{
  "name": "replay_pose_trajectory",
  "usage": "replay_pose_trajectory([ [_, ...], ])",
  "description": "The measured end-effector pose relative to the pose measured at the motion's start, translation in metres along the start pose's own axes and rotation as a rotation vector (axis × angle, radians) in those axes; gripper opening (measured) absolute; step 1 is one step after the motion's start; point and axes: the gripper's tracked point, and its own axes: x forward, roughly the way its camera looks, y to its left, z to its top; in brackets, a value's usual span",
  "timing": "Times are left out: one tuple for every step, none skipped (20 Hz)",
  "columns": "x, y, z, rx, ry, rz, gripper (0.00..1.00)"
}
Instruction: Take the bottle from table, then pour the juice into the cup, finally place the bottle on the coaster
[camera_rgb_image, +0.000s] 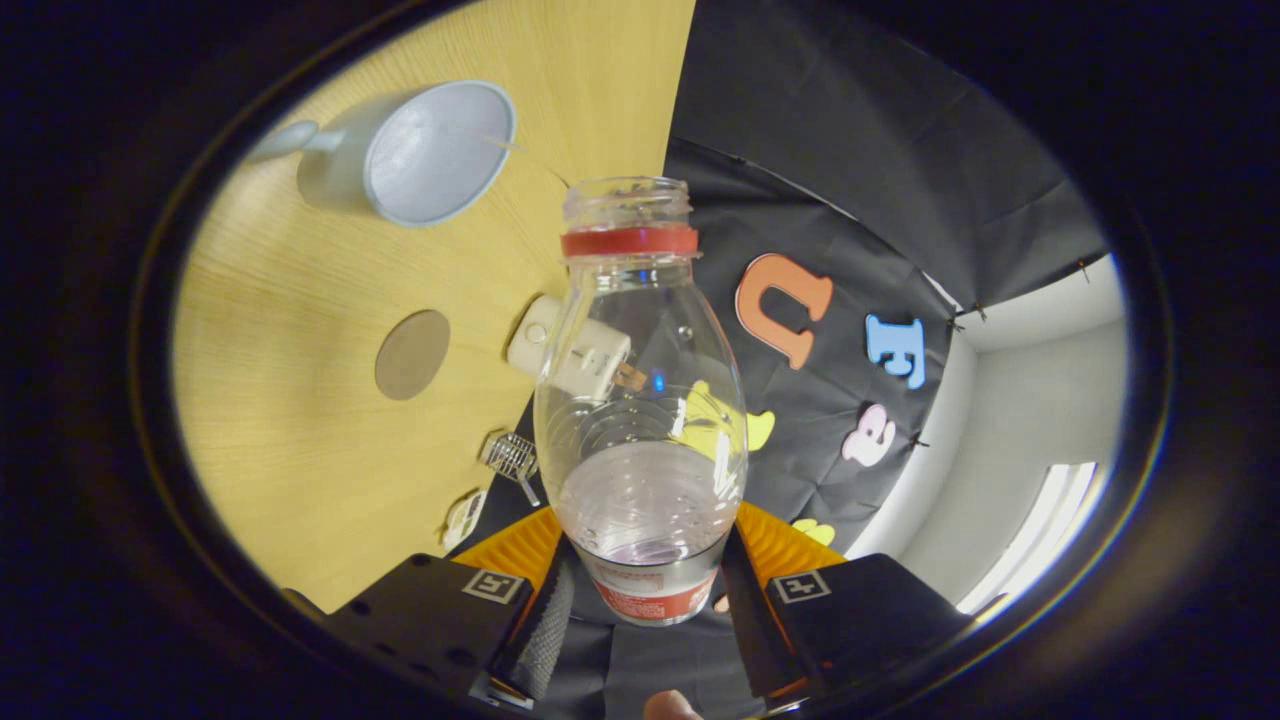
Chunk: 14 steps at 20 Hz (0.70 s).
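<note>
Now tongs (645, 600) clamping one bottle (640, 400), one cup (425, 150), one coaster (412, 354)

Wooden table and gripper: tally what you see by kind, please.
Clear plastic bottle with a red neck ring, clamped in the gripper: 1
Pale blue cup: 1
Round brown coaster: 1
White plug adapter: 1
Total: 4

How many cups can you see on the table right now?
1. The cup lies far beyond the tool, which is shut on the bottle. It sits on the wooden table, past the round coaster. The bottle could hide another.
</note>
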Motion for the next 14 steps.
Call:
replay_pose_trajectory([
  [-0.0005,-0.0006,0.001,-0.003,-0.001,-0.001,0.76],
  [-0.0001,-0.0014,0.0017,-0.006,-0.001,-0.003,0.76],
  [-0.0001,-0.0023,0.003,-0.01,-0.004,-0.004,0.76],
  [0.0002,-0.0033,0.004,-0.013,-0.005,-0.007,0.76],
  [-0.0014,-0.0046,0.0051,-0.017,-0.006,-0.009,0.76],
  [-0.0003,-0.0046,0.0056,-0.02,-0.008,-0.01,0.76],
  [-0.001,-0.0051,0.0054,-0.023,-0.009,-0.012,0.76],
  [-0.0002,-0.0045,0.006,-0.026,-0.01,-0.012,0.76],
  [-0.0004,-0.0048,0.006,-0.032,-0.01,-0.014,0.76],
  [0.0,-0.0055,0.0064,-0.039,-0.011,-0.016,0.76],
  [0.0,-0.0056,0.0056,-0.043,-0.01,-0.016,0.76],
  [0.0005,-0.0047,0.005,-0.045,-0.01,-0.016,0.76],
  [-0.0001,-0.0055,0.005,-0.047,-0.011,-0.018,0.76],
  [0.001,-0.0062,0.0055,-0.049,-0.012,-0.021,0.76],
])
